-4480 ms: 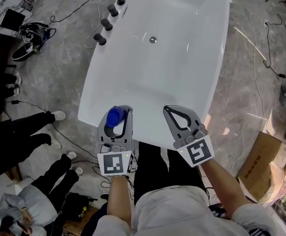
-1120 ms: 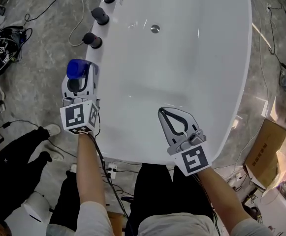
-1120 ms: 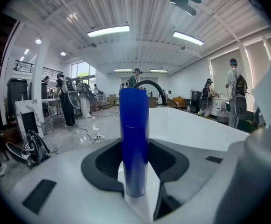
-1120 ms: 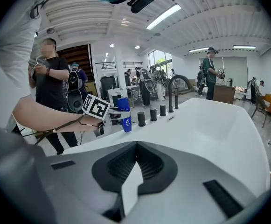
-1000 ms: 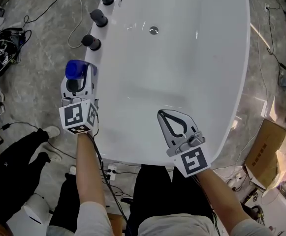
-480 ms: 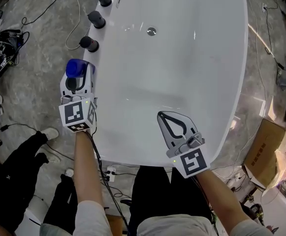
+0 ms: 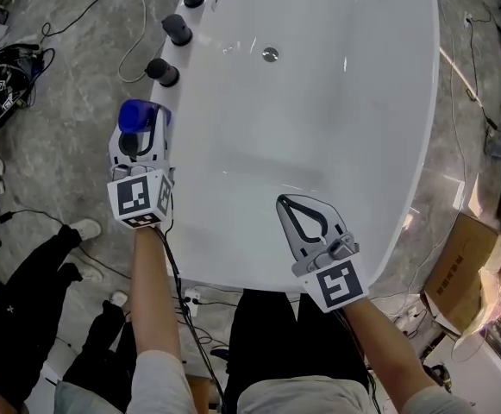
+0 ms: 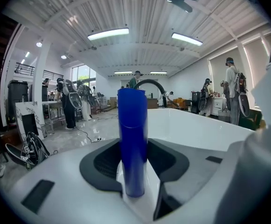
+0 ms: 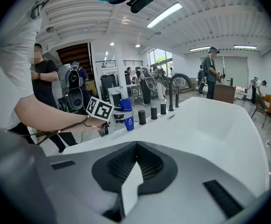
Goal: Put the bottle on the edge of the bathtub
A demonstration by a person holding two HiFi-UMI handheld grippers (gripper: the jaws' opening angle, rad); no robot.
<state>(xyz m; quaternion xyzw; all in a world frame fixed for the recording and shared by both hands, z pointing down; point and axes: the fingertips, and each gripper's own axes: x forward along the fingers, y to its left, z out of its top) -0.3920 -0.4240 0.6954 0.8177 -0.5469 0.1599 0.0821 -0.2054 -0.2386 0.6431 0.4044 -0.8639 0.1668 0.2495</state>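
A blue bottle (image 7: 136,115) stands upright between the jaws of my left gripper (image 7: 145,126), which is shut on it at the left rim of the white bathtub (image 7: 174,158). In the left gripper view the bottle (image 8: 133,139) fills the hollow between the jaws. The right gripper view shows the bottle (image 9: 128,117) with its base at the rim, just before three black knobs. My right gripper (image 7: 286,203) is shut with nothing in it and hangs over the tub's near end.
Three black faucet knobs (image 7: 162,72) line the left rim beyond the bottle, and a drain (image 7: 270,54) sits in the basin. Cables lie on the grey floor at the left. A person's legs (image 7: 26,266) are at the lower left and a cardboard box (image 7: 466,270) at the right.
Since the earliest frame the left gripper carried the bottle from the tub's near end to the left rim. Over the last second neither gripper has visibly moved.
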